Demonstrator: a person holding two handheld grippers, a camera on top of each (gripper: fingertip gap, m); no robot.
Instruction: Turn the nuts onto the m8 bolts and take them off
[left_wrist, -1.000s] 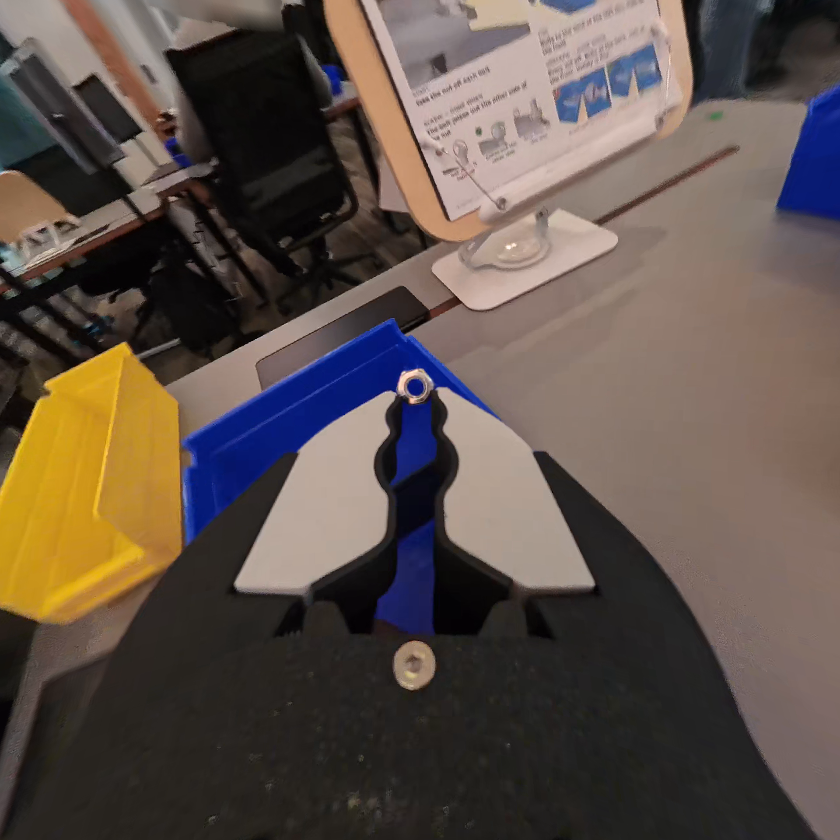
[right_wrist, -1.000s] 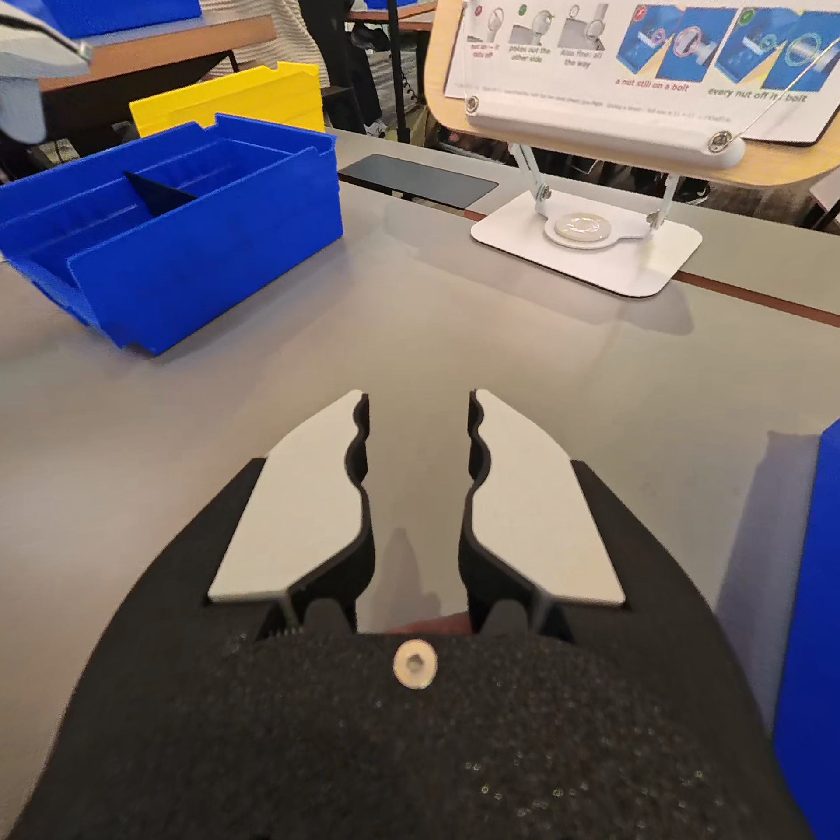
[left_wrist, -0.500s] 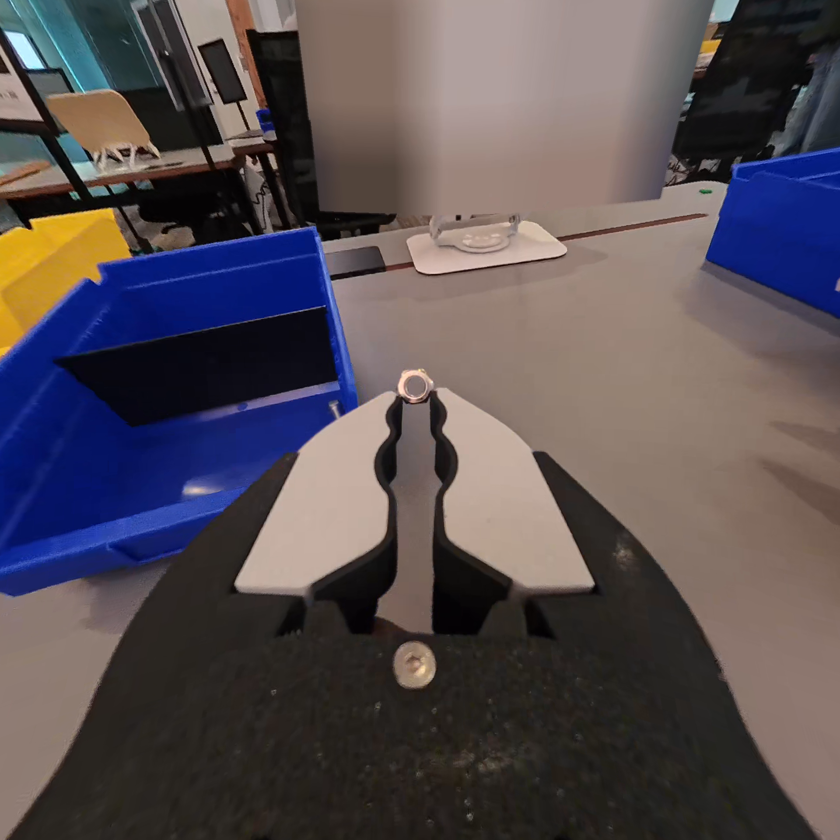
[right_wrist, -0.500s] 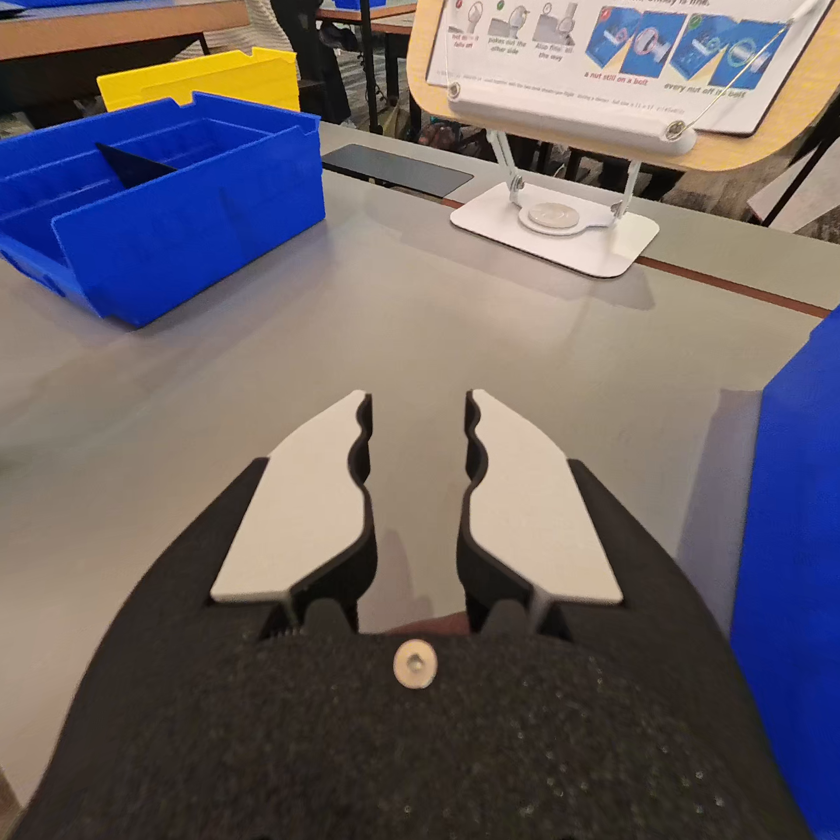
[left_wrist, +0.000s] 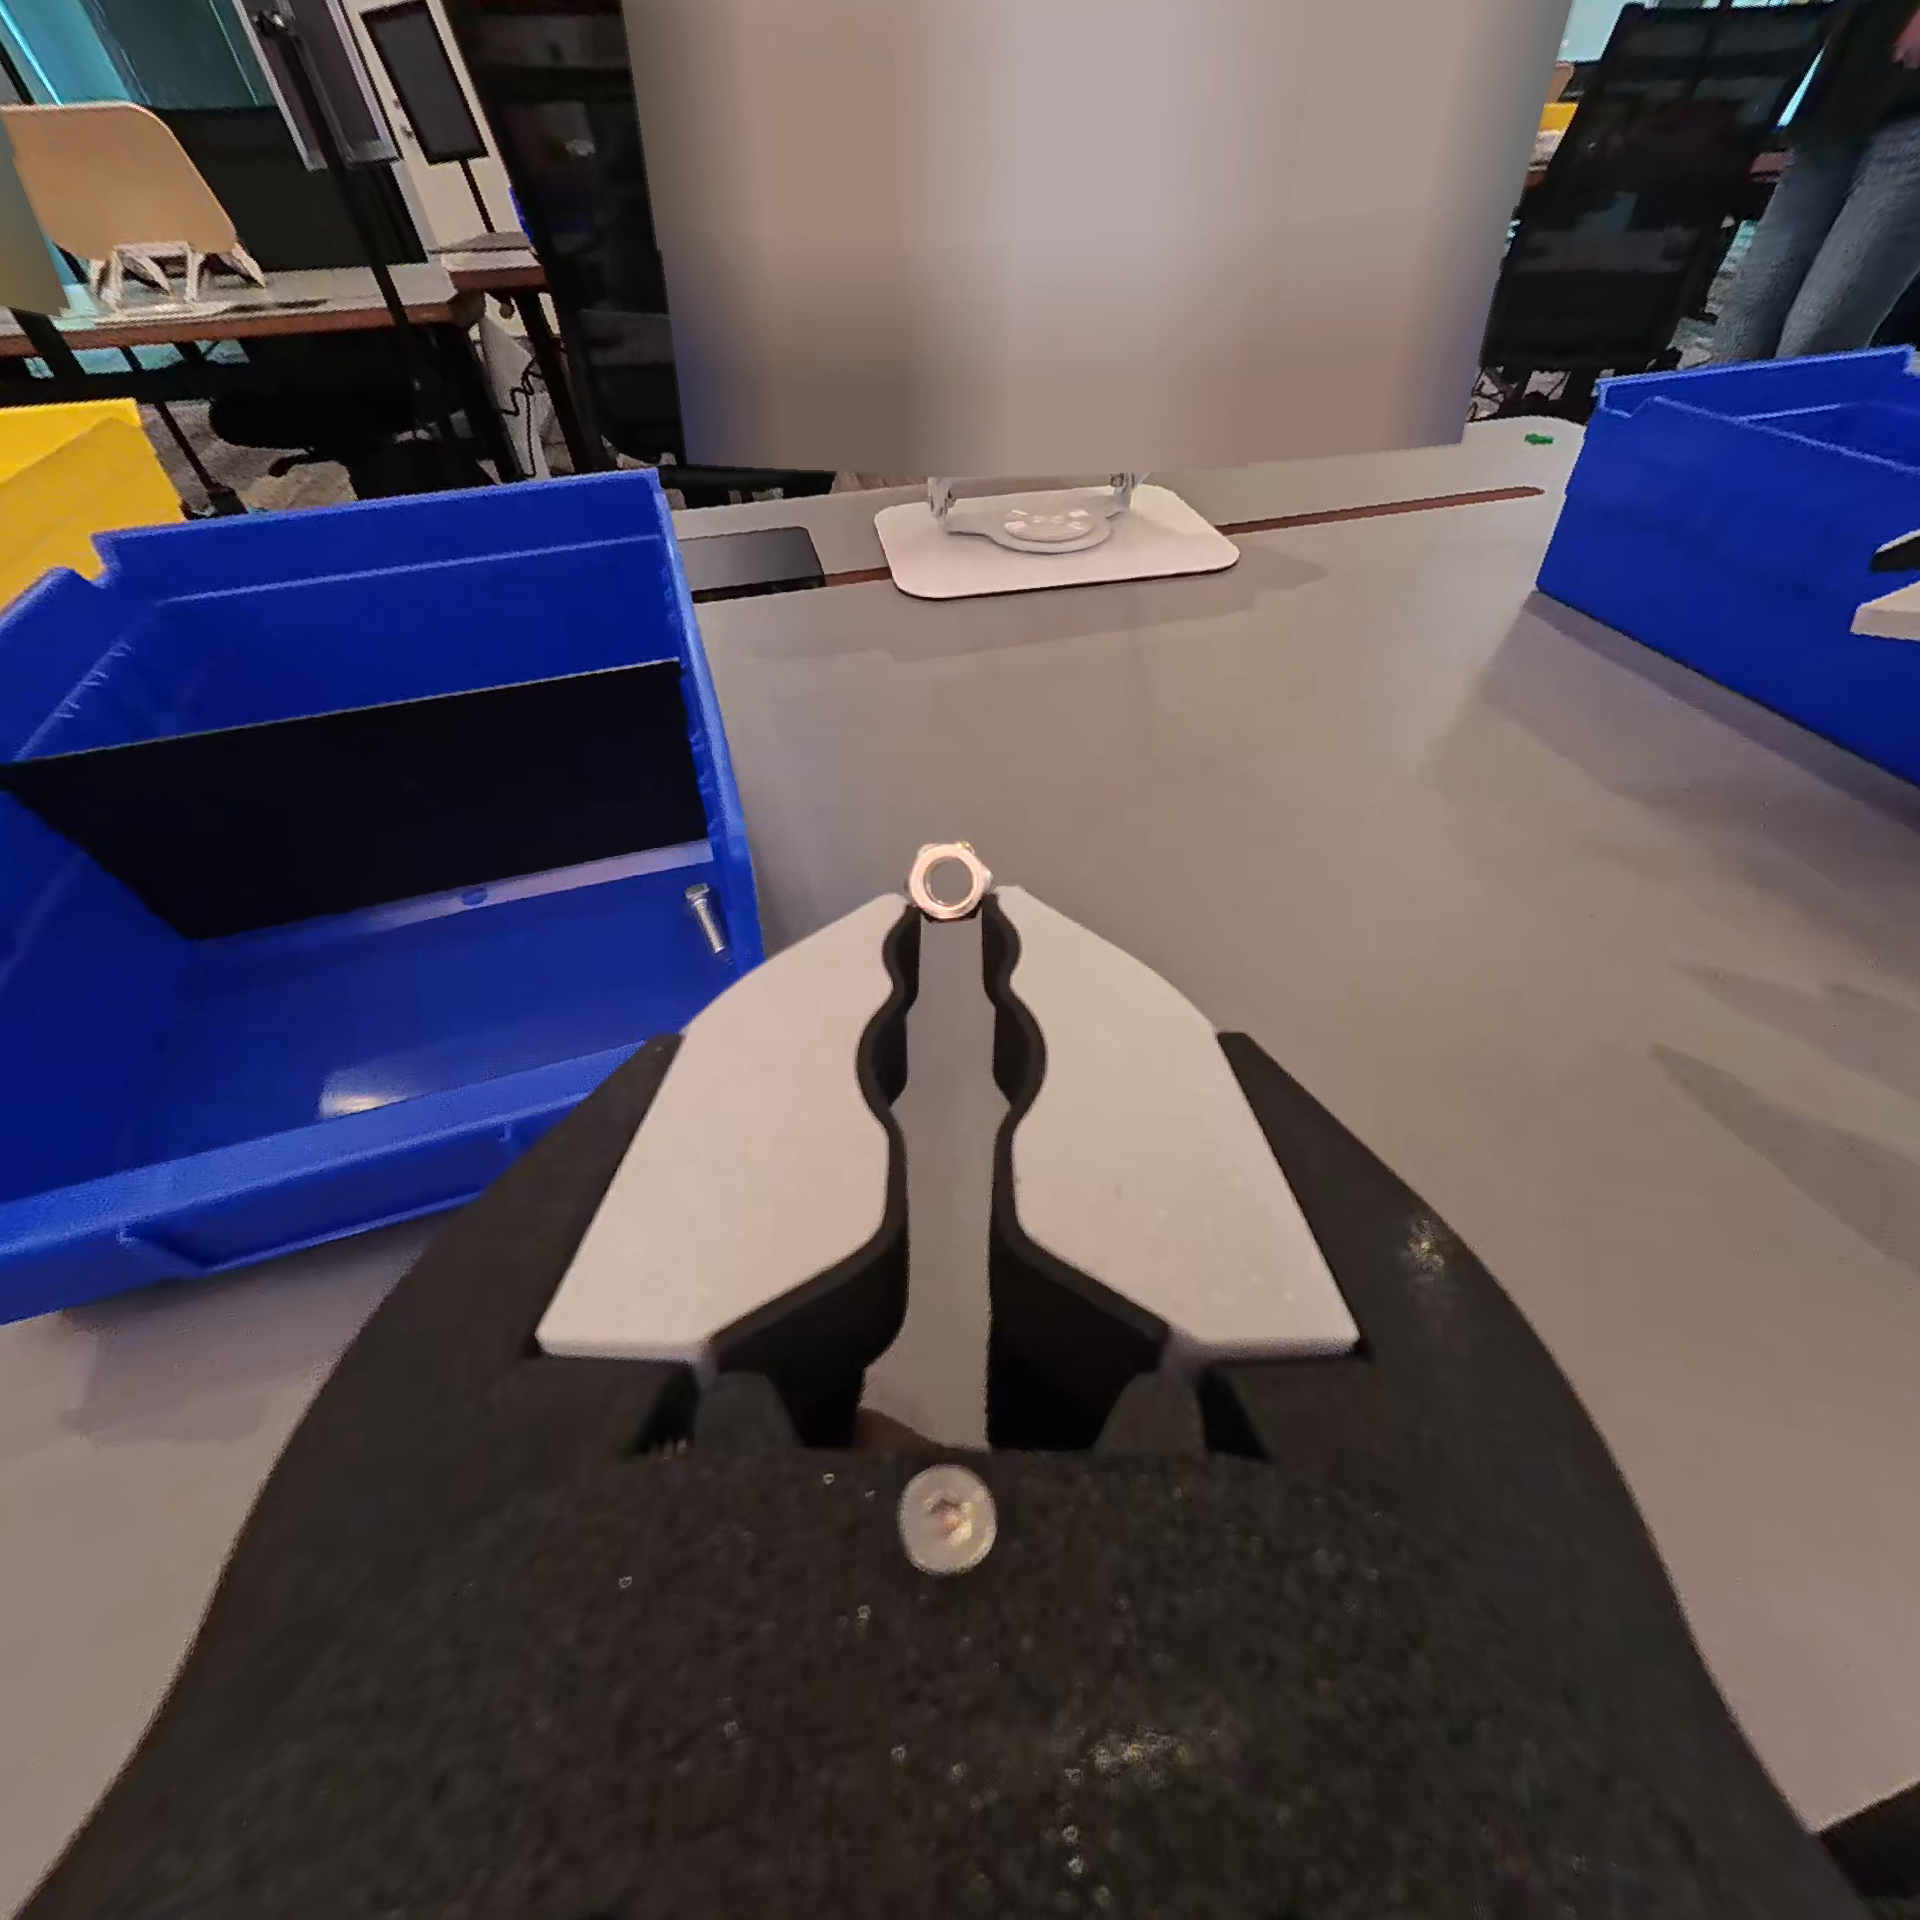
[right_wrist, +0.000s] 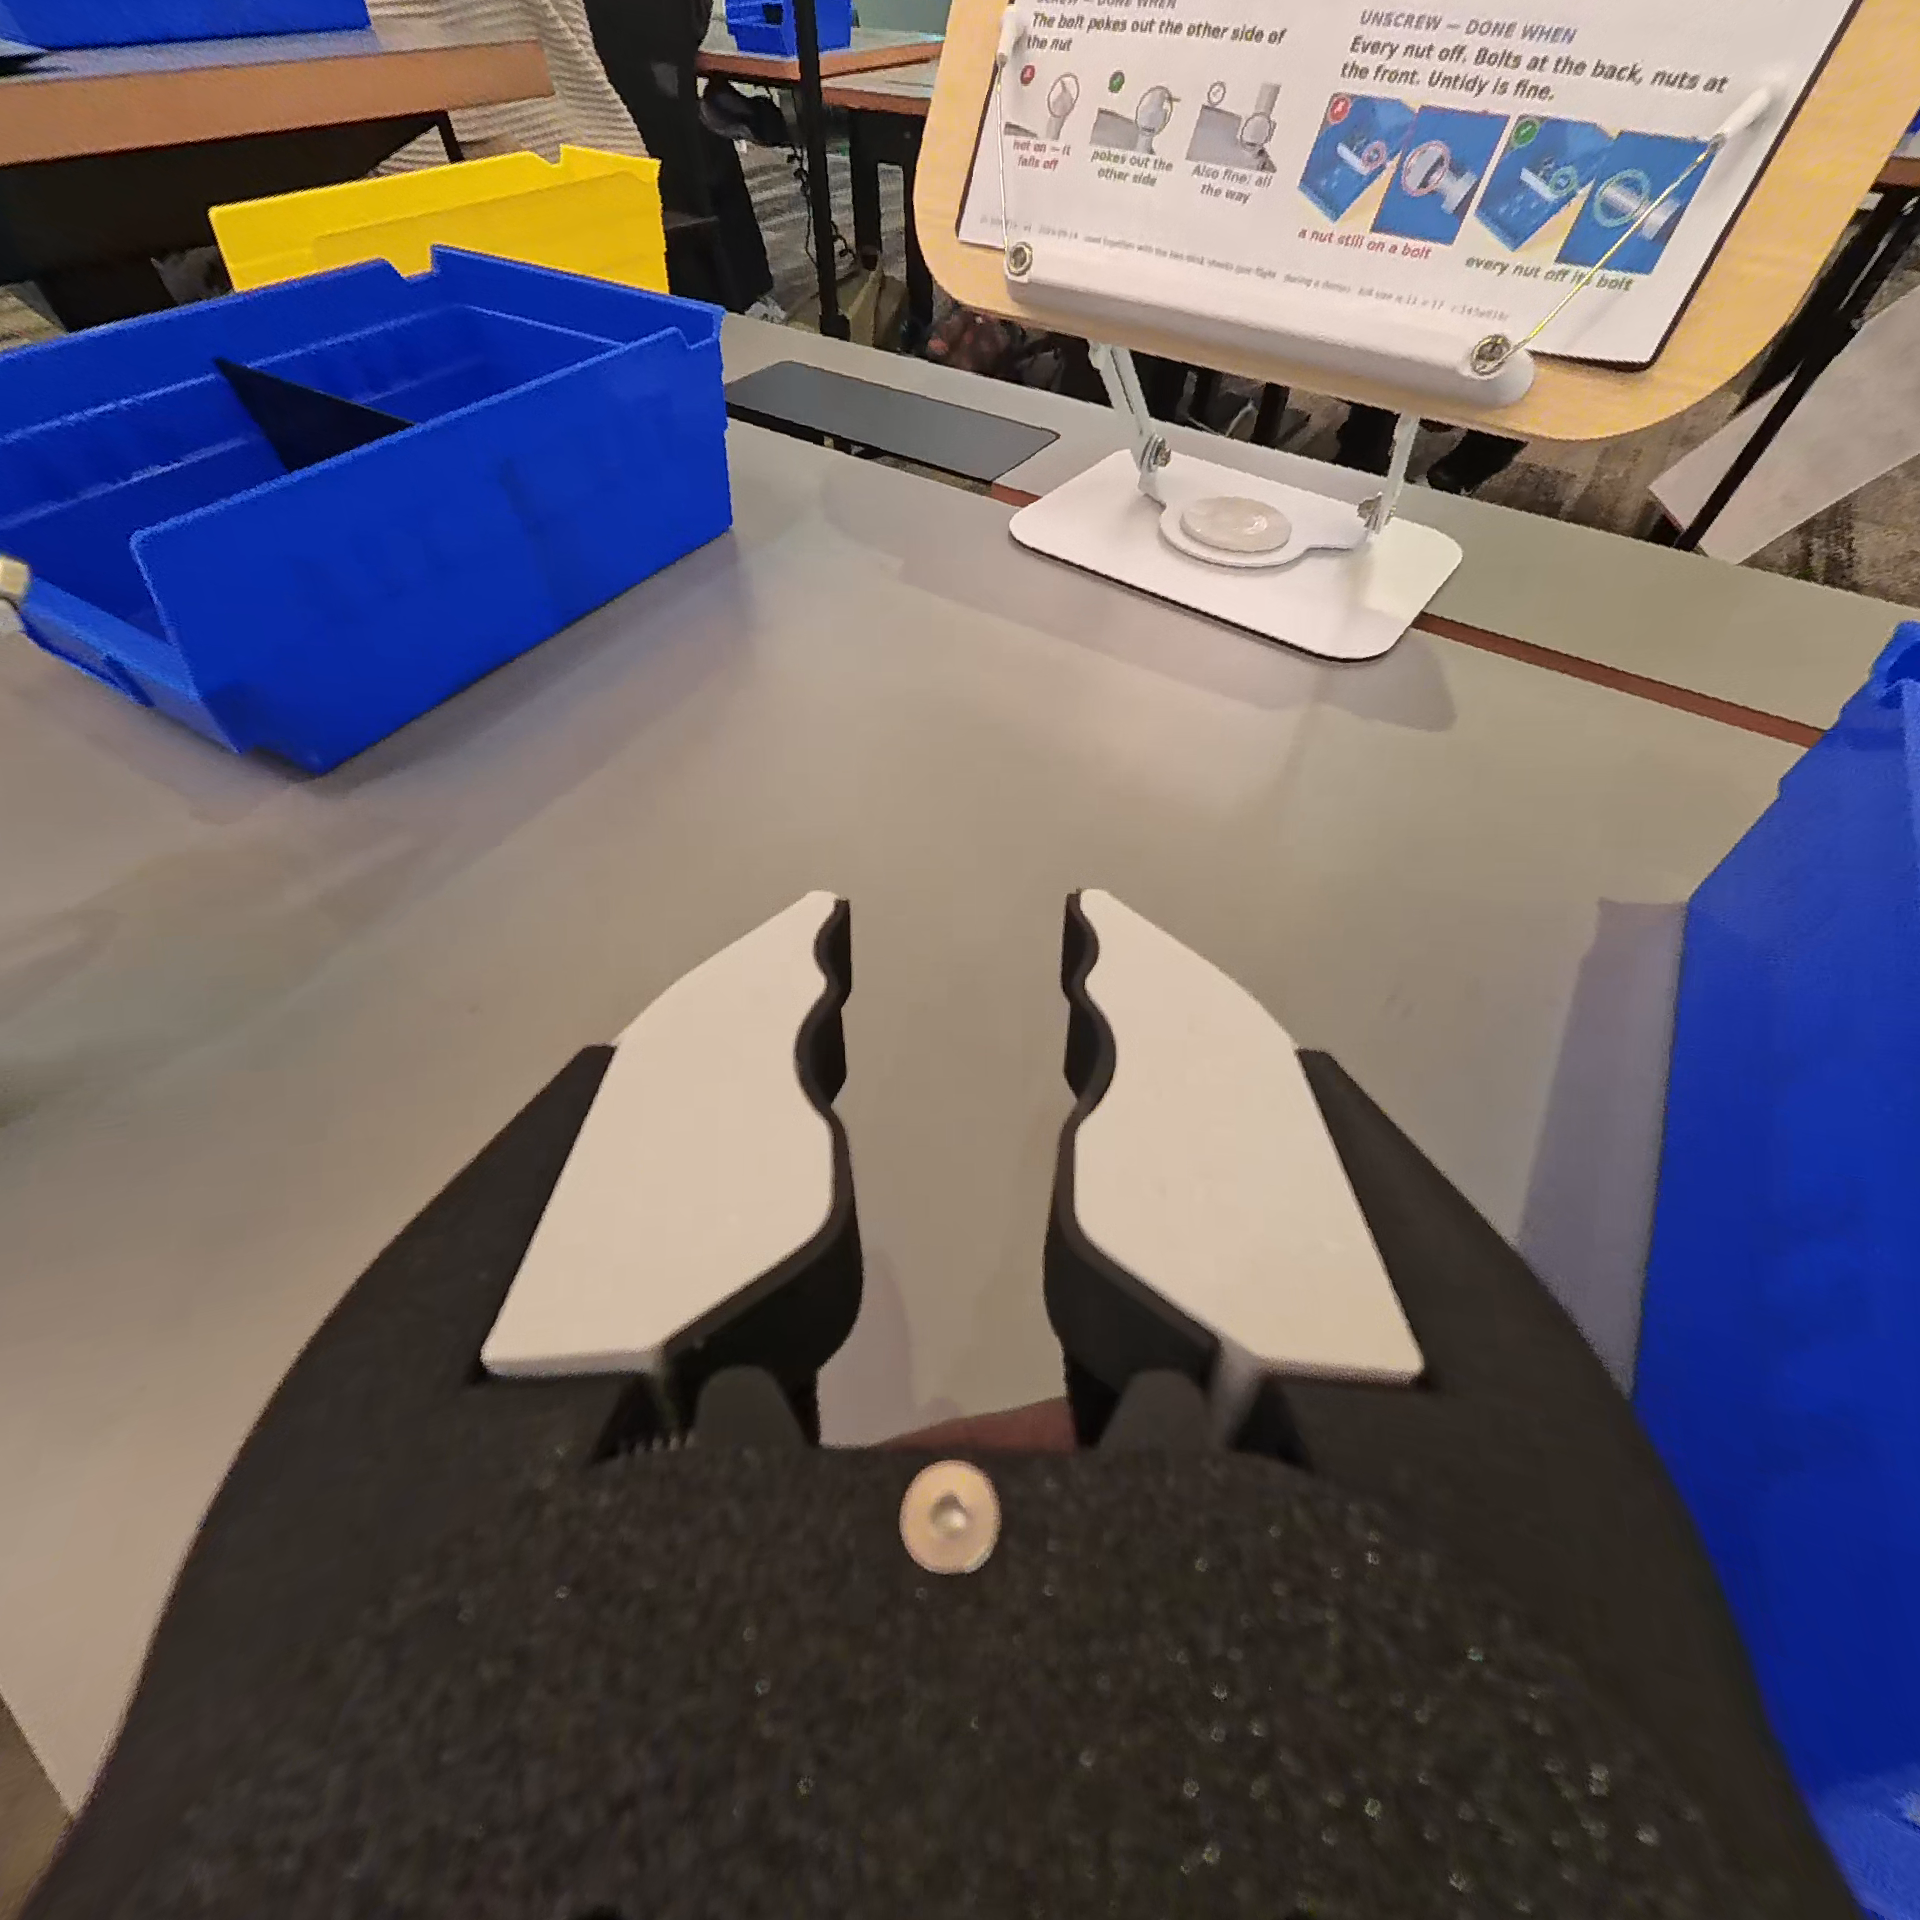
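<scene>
Nut (left_wrist: 943, 883) sits pinched at the tips of the left gripper (left_wrist: 945, 906), now carried clear of the blue bin (left_wrist: 343, 582) over the table (left_wrist: 1299, 831). Right gripper (right_wrist: 956, 914) hovers empty, jaws apart; a bolt (left_wrist: 704, 918) remains in the bin, so threading likely comes next.

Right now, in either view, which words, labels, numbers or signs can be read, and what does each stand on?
Instruction sheet on the tan board stand: printed headings, captions and pictures; I do not quote its wording.
Fine print along that sheet's bottom edge: too small to read.
Blue bin, yellow bin, nut: no writing visible.
Left wrist view: nothing legible.
</scene>
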